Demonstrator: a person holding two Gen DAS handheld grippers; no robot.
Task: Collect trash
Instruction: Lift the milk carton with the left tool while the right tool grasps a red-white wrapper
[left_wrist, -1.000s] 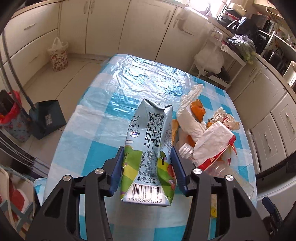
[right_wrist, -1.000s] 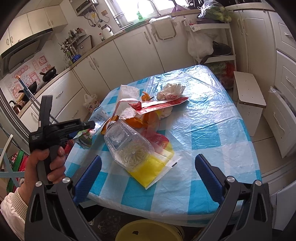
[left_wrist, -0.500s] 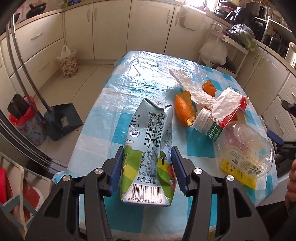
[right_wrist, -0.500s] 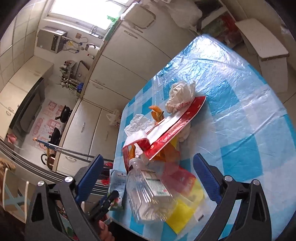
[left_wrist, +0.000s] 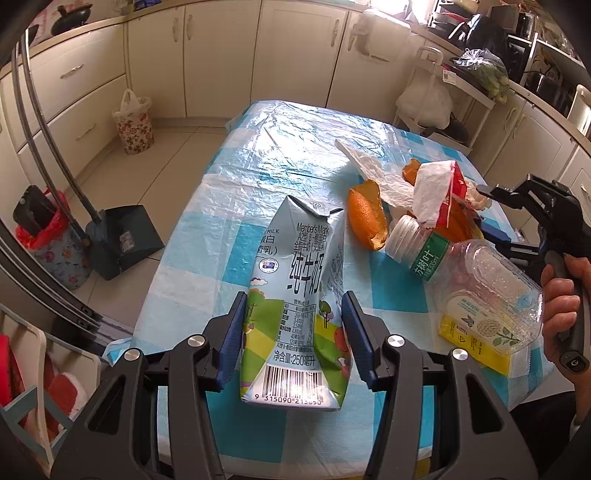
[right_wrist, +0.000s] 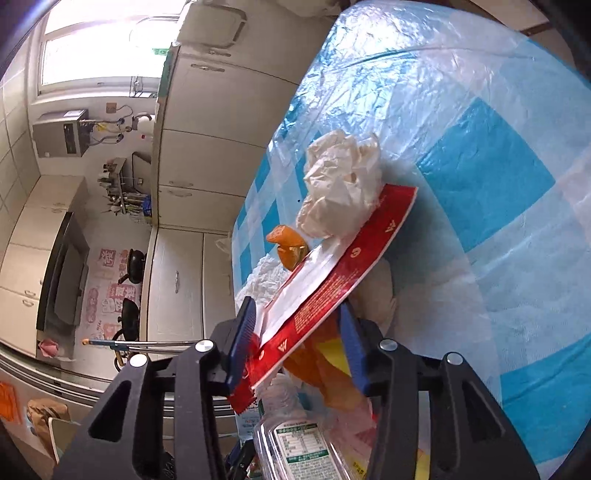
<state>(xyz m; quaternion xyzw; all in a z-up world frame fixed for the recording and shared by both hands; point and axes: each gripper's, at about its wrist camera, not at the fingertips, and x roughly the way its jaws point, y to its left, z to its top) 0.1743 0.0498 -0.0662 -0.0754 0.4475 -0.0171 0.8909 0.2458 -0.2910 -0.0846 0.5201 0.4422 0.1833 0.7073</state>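
Note:
My left gripper (left_wrist: 293, 334) is shut on a crushed light-blue milk carton (left_wrist: 299, 291) and holds it above the near edge of the blue-checked table (left_wrist: 280, 147). My right gripper (right_wrist: 295, 341) has its jaws closed around a red and white wrapper (right_wrist: 332, 277); it also shows in the left wrist view (left_wrist: 439, 192). A crumpled white tissue (right_wrist: 340, 184) lies on the wrapper's far end. Orange peel (left_wrist: 367, 216), a clear plastic bottle (left_wrist: 469, 273) and a yellow packet (left_wrist: 484, 345) lie in the trash pile beside it.
A dark dustpan (left_wrist: 123, 240) with a long handle stands on the floor left of the table. A floral bag (left_wrist: 133, 122) sits by the cabinets. A red-lined bin (left_wrist: 48, 240) is at the far left. Cabinets (left_wrist: 295, 55) run behind the table.
My right gripper has dropped into the trash pile and closed its jaws around the red and white wrapper. My left gripper keeps the milk carton and has drawn back and swung right.

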